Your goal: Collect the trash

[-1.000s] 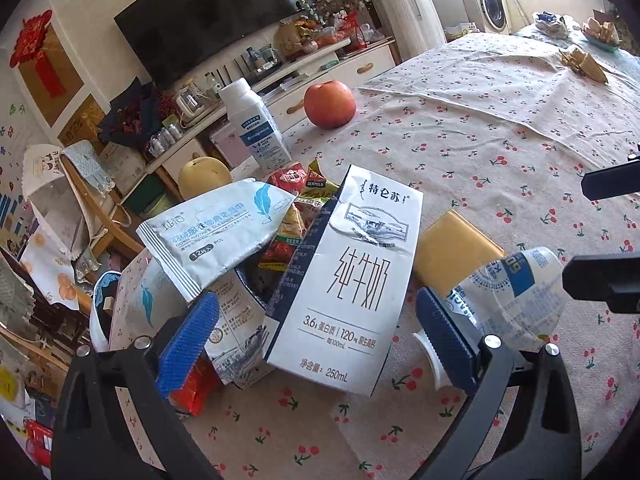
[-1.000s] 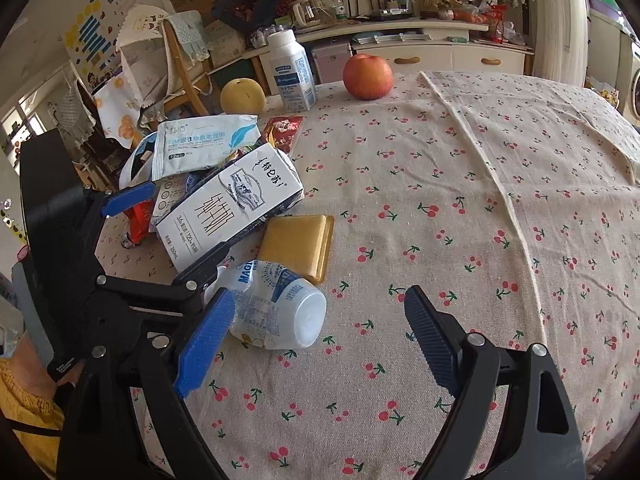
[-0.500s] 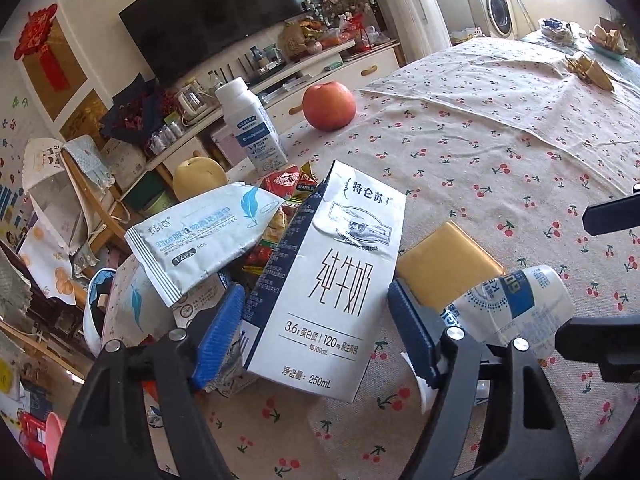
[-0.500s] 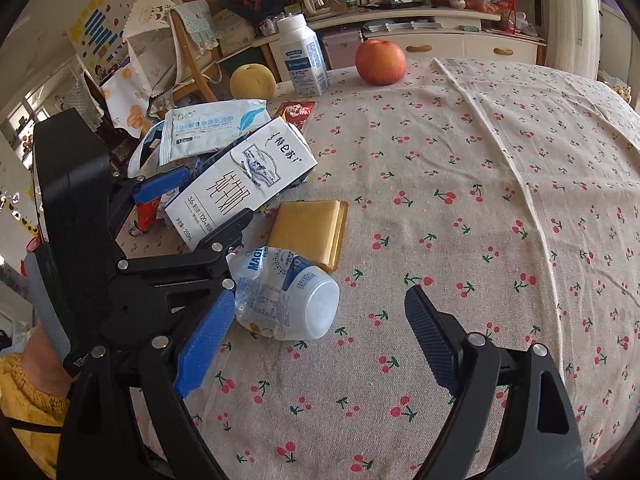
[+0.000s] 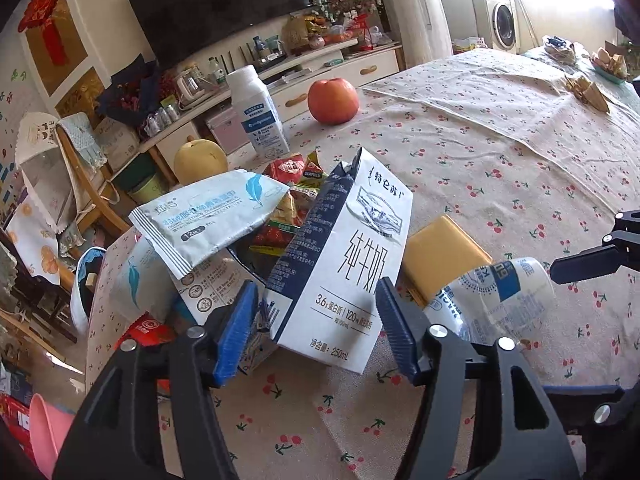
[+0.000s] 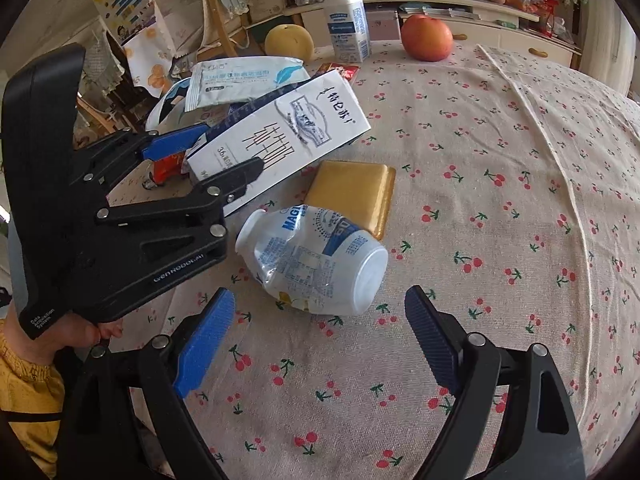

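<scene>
A white and dark blue milk carton (image 5: pixel 344 264) lies tilted on a heap of wrappers; it also shows in the right wrist view (image 6: pixel 280 136). My left gripper (image 5: pixel 316 328) is open with its blue pads on either side of the carton's lower end, not touching. A crushed white plastic bottle (image 6: pixel 316 260) lies on its side on the cherry-print tablecloth (image 6: pixel 500 208). My right gripper (image 6: pixel 320 336) is open just in front of it. A wet-wipe pack (image 5: pixel 208 216) lies on top of the heap.
A yellow flat pack (image 6: pixel 352 192) lies between carton and bottle. An upright white bottle (image 6: pixel 346 20), a pear (image 6: pixel 290 42) and an apple (image 6: pixel 426 38) stand at the table's far edge. A chair (image 5: pixel 80 184) stands beyond the left edge.
My left gripper has moved forward and narrowed its jaws around the carton's lower end. My right gripper has come closer to the crushed bottle.
</scene>
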The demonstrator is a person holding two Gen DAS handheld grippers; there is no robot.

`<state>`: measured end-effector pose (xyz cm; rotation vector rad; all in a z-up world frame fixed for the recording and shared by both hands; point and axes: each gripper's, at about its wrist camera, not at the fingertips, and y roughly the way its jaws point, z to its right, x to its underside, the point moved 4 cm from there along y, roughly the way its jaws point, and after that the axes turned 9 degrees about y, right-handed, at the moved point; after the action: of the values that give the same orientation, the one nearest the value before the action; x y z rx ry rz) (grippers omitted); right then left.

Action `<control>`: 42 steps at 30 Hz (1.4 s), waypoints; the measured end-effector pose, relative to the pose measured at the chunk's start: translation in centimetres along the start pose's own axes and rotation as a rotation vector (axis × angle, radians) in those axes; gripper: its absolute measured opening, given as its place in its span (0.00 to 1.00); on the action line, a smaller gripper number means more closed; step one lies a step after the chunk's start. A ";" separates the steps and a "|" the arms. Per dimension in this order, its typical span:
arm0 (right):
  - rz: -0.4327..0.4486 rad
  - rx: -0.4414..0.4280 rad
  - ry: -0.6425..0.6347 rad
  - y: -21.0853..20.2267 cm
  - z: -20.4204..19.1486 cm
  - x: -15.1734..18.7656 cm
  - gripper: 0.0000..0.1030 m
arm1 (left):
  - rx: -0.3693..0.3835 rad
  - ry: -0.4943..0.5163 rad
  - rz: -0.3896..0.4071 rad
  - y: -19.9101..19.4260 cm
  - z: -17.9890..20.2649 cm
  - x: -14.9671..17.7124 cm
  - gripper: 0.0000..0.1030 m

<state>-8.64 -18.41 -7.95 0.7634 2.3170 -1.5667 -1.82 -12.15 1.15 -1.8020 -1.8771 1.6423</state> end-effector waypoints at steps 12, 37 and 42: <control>-0.058 -0.077 -0.001 0.2 -0.7 0.3 0.84 | 0.042 0.053 -0.032 2.1 0.7 -0.3 0.76; -0.001 -0.011 -0.081 1.3 -0.5 -0.9 0.88 | 0.072 -0.244 0.021 -1.4 -2.0 1.7 0.32; -0.039 -0.144 -0.097 0.8 -2.4 0.2 0.88 | 0.054 -0.330 0.060 -3.5 -4.0 2.5 0.32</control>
<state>-8.17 -15.95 -7.74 0.5984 2.3558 -1.4014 -2.31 -6.93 3.86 -1.6645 -1.8878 2.1013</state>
